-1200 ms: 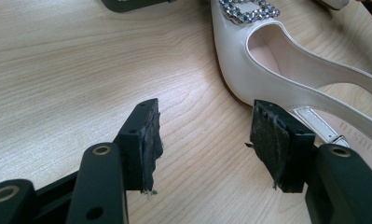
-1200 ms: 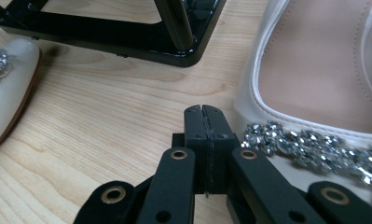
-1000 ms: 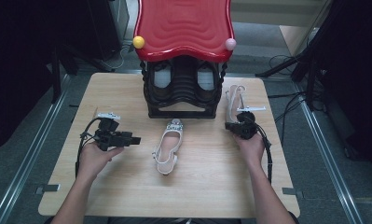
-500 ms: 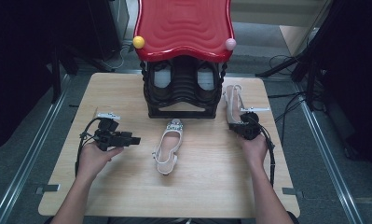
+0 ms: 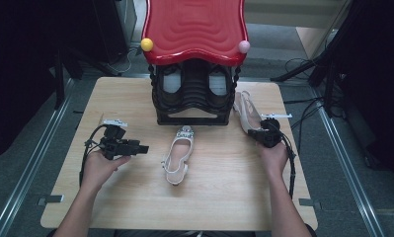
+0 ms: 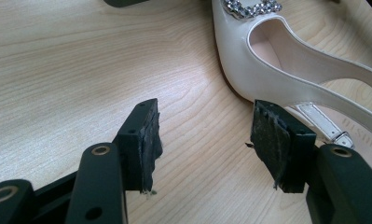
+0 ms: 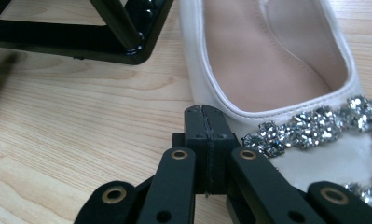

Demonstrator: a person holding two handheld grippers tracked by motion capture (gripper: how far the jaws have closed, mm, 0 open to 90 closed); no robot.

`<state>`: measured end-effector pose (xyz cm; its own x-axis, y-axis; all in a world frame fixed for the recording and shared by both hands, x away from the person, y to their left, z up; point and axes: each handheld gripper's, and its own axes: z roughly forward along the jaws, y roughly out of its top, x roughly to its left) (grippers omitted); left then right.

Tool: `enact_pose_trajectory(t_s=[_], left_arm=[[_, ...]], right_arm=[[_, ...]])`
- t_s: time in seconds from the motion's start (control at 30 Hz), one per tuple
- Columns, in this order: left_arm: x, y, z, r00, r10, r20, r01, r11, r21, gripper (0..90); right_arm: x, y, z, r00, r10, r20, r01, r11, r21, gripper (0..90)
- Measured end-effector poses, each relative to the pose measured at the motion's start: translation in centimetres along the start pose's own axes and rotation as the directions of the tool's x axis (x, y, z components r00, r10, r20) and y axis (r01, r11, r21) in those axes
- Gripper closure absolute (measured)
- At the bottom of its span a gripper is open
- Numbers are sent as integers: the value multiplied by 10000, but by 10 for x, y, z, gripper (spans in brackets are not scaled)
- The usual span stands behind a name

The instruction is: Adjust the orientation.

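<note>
the table point(image 5: 135, 98) is a pale wood board with a fine, even grain, bare over most of its near half. it sits on a grey floor point(image 5: 31, 163) with metal rails point(image 5: 41, 133) running along its left and right sides. the room beyond is dark; black cables point(image 5: 303, 69) trail over the floor at the far right, and dark stands rise at the far left.

at the far middle of the table stands a black shoe rack point(image 5: 192, 98) under a glossy red wavy top point(image 5: 194, 27), with a yellow knob point(image 5: 146, 44) at its left corner and a pink knob point(image 5: 244, 46) at its right. dark shoes sit inside the rack.

a white slingback shoe point(image 5: 178, 154) with a jewelled toe lies in the middle of the table, just near the rack. a second white shoe point(image 5: 246, 111) lies at the far right, just beside the rack's right foot.

the left tool point(image 5: 144, 148) rests low at the left of the table, its jaws standing wide apart with nothing between them; in the left gripper view point(image 6: 207, 140) they frame bare wood, with the middle shoe just beyond the right jaw. the right tool point(image 7: 204, 116) has its jaws pressed fully together, holding nothing, its tip right at the edge of the second shoe's jewelled toe; whether it touches cannot be told.
</note>
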<state>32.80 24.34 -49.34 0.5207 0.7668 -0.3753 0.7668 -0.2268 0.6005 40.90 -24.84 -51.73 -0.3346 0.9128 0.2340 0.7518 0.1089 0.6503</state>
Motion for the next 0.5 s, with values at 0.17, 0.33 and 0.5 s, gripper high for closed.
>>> enact_pose_trajectory(t_s=[0.17, 0.33, 0.5], left_arm=[[-1, 0, 0, 10000, 36, -21, -36, 10000, 4, 426], [0, 0, 0, 10000, 17, 21, -17, 10000, 30, 426], [-1, 0, 1, 10000, 52, 13, -52, 10000, 61, 425]], right_arm=[[-4, -1, -2, 9998, 5, 219, -5, 10000, 0, 900], [-10, -2, -4, 9991, 126, 399, -124, 9999, -54, 900], [-16, -2, -8, 9965, 427, 719, -421, 9991, -98, 900]])
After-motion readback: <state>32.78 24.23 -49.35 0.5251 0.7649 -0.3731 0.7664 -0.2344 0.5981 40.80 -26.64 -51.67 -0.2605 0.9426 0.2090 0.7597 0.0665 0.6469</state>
